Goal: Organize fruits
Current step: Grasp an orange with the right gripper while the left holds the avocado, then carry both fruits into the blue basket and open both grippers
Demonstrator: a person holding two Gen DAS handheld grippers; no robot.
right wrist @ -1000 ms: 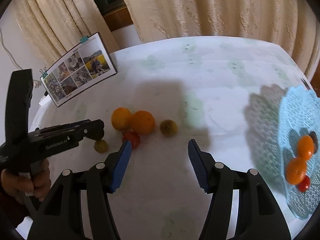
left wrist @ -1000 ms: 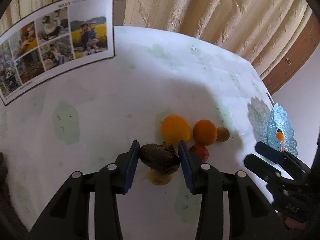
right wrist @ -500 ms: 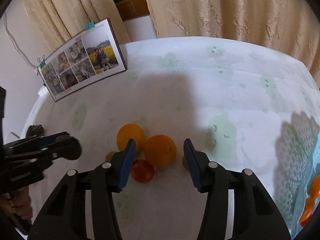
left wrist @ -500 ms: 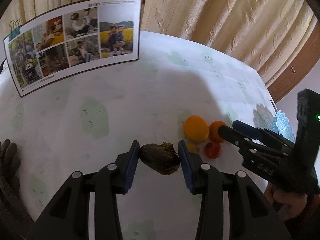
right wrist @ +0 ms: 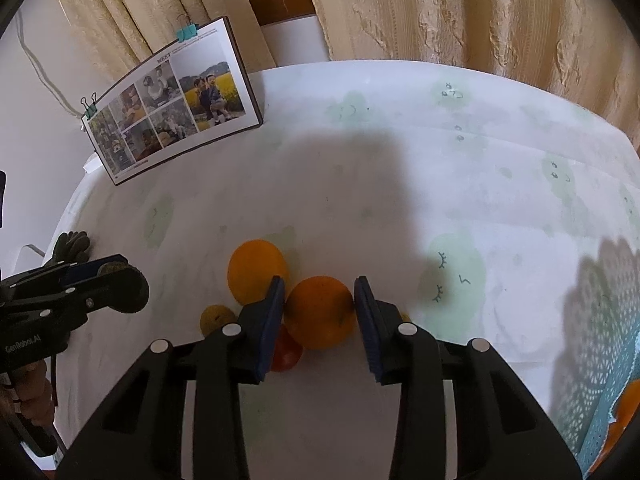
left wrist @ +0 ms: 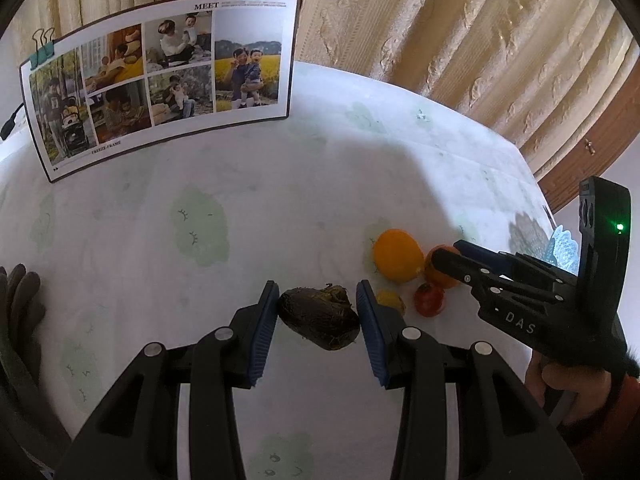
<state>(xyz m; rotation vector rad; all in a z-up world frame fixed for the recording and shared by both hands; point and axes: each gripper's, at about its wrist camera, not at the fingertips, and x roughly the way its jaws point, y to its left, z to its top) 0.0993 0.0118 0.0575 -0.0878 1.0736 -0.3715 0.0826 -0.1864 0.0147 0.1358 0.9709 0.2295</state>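
Note:
My left gripper [left wrist: 318, 306] is shut on a dark brown wrinkled fruit [left wrist: 320, 322] and holds it above the white tablecloth. To its right lie a yellow-orange fruit [left wrist: 398, 255], a small yellow fruit [left wrist: 390, 299] and a small red fruit [left wrist: 429, 300]. My right gripper [right wrist: 319, 294] has its blue pads against both sides of a round orange [right wrist: 320, 312]. Beside it lie the yellow-orange fruit [right wrist: 256, 270], the red fruit [right wrist: 286, 352] and the small yellow fruit [right wrist: 216, 318].
A photo board [left wrist: 160, 80] with binder clips stands at the back left of the table; it also shows in the right wrist view [right wrist: 172, 108]. A light blue lace basket [right wrist: 612, 420] with orange fruit sits at the right edge. Curtains hang behind the table.
My left gripper carried the dark fruit up and left, away from the pile. My right gripper moved left from open table to the pile and closed around the round orange.

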